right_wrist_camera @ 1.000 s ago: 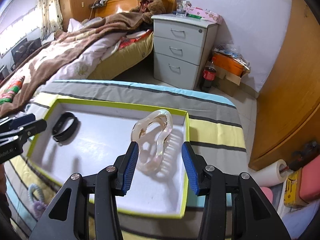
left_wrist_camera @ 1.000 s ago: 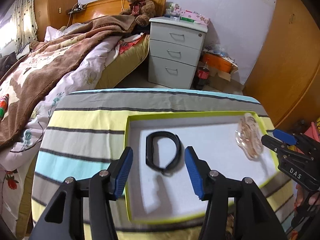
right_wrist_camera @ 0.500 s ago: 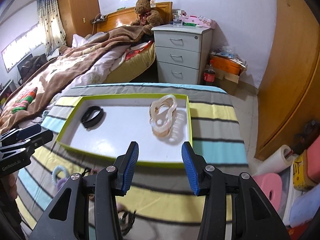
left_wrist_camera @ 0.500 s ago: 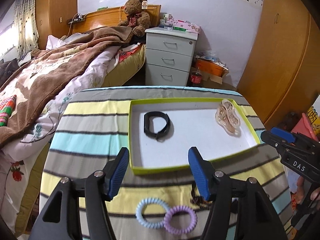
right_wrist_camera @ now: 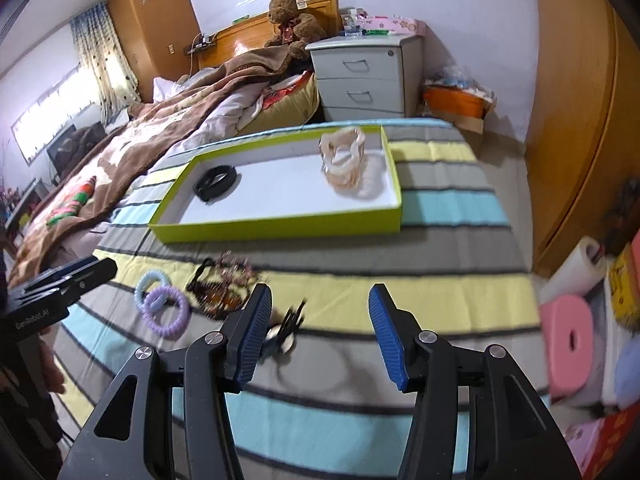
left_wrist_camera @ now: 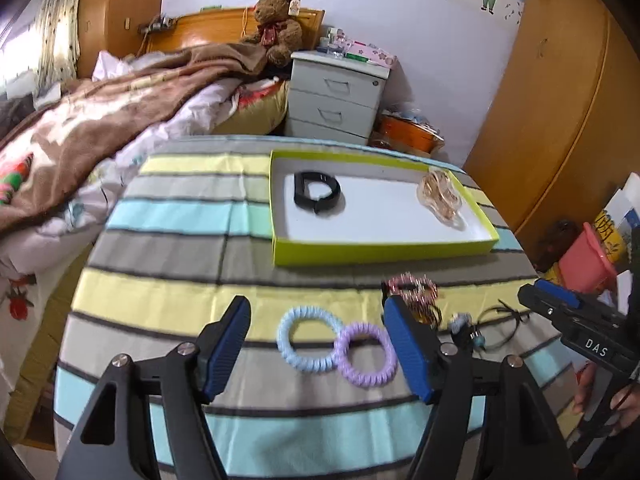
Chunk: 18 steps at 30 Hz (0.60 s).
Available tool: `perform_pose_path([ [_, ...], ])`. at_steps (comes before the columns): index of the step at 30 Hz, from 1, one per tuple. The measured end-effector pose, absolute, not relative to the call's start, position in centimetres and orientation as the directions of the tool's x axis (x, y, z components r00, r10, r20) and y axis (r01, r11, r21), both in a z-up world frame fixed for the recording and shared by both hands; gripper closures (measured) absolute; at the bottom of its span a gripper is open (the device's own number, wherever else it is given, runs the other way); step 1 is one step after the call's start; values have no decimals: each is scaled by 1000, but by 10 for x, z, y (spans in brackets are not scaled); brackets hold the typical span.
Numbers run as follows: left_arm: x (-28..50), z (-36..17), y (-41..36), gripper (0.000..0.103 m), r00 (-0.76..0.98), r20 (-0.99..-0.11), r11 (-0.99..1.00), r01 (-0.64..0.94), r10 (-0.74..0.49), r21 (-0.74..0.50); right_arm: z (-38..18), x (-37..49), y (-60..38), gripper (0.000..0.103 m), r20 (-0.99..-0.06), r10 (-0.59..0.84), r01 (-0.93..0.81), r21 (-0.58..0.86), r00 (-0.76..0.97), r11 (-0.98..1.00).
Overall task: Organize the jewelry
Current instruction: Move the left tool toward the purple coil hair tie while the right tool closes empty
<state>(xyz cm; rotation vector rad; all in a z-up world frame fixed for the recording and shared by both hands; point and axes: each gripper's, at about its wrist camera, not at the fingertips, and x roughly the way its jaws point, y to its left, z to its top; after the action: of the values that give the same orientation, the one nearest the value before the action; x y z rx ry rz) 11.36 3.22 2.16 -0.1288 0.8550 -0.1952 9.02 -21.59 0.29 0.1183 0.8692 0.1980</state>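
A lime-rimmed tray [left_wrist_camera: 380, 246] [right_wrist_camera: 280, 229] on the striped table holds a black band [left_wrist_camera: 317, 193] [right_wrist_camera: 215, 182] at its left and a clear pinkish hair claw [left_wrist_camera: 439, 195] [right_wrist_camera: 345, 164] at its right. In front of the tray lie a light-blue coil tie [left_wrist_camera: 309, 338] [right_wrist_camera: 150, 283], a purple coil tie [left_wrist_camera: 365, 354] [right_wrist_camera: 166, 311], a pink-brown beaded piece [left_wrist_camera: 412, 290] [right_wrist_camera: 224, 284] and a small dark charm item [left_wrist_camera: 474, 330] [right_wrist_camera: 286, 326]. My left gripper [left_wrist_camera: 320, 350] is open and empty above the coil ties. My right gripper [right_wrist_camera: 318, 334] is open and empty, near the charm item.
The striped cloth [left_wrist_camera: 180, 264] covers the table. A bed with a brown blanket [left_wrist_camera: 100, 120] lies to the left, a white nightstand [left_wrist_camera: 336, 96] behind, a wooden wardrobe [left_wrist_camera: 560, 100] to the right. Pink stools and a paper roll [right_wrist_camera: 576, 268] stand at the right.
Both grippers have pulled back from the tray toward the table's front edge, staying open and empty. The band and hair claw remain in the tray; the loose ties have come into view.
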Motion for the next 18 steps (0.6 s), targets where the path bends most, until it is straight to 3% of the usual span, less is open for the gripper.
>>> perform_pose_path([
  [14,91,-11,51,31,558,-797,971,84,-231,-222,-22,86,-196,52,-788,206,-133,158,581,979],
  [17,89,-11,53,31,554,-800,970,71,-231,-231,-23,85,-200,83,-788,190,-112,153,586,982],
  [18,89,-11,53,31,554,-800,970,71,-231,-230,-24,85,-201,87,-789,191,-110,156,585,982],
])
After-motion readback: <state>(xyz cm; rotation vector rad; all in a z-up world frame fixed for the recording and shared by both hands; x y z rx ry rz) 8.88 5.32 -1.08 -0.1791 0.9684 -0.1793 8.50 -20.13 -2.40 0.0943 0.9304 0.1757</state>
